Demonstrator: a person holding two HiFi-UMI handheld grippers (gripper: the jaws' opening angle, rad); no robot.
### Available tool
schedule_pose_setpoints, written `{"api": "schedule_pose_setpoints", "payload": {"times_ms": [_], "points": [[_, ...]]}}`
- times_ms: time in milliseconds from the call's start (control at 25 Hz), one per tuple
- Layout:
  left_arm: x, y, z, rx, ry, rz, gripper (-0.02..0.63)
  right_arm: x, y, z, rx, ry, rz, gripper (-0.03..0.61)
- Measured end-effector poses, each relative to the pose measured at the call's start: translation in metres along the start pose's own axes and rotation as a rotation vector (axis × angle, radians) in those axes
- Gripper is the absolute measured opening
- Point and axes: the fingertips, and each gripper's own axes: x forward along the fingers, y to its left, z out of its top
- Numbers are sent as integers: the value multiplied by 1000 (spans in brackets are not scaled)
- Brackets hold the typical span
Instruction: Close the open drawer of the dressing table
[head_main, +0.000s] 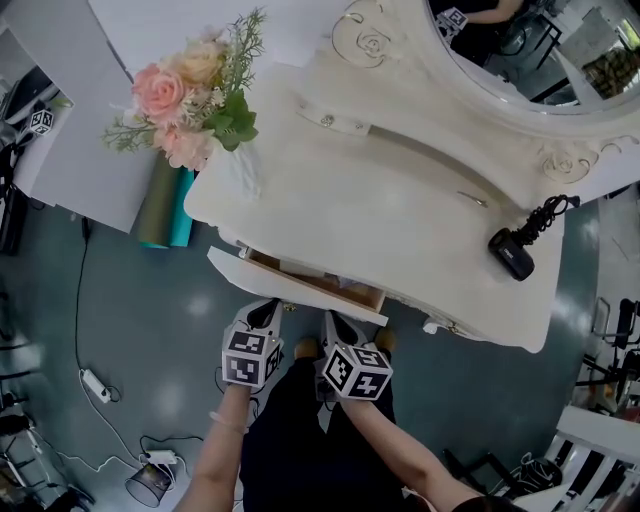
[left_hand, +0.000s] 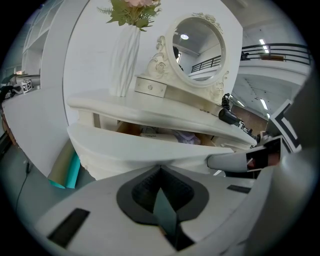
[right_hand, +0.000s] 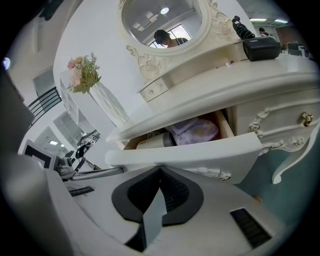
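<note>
The cream dressing table (head_main: 400, 215) has its wide drawer (head_main: 300, 282) pulled partly out; a pale bag (right_hand: 195, 131) and a bottle lie inside it. In the head view my left gripper (head_main: 265, 312) and right gripper (head_main: 335, 322) sit side by side just below the drawer's front edge. The left gripper view shows my left gripper (left_hand: 160, 167) shut, tips at the curved drawer front (left_hand: 150, 147), holding nothing. In the right gripper view my right gripper (right_hand: 160, 169) is likewise shut and empty, tips against the drawer front (right_hand: 200, 150).
A white vase of pink flowers (head_main: 195, 90) stands at the tabletop's left end, and a black device with a coiled cord (head_main: 512, 255) at its right. The oval mirror (head_main: 520, 50) rises at the back. A teal roll (head_main: 165, 205) leans beside the table; cables and a power strip (head_main: 95, 383) lie on the floor.
</note>
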Motion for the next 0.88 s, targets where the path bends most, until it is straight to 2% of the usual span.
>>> {"api": "schedule_pose_setpoints", "payload": {"times_ms": [880], "points": [[32,2,34,-8,-39,4,19,23,-14,38,-20,-85,-17,8]]}}
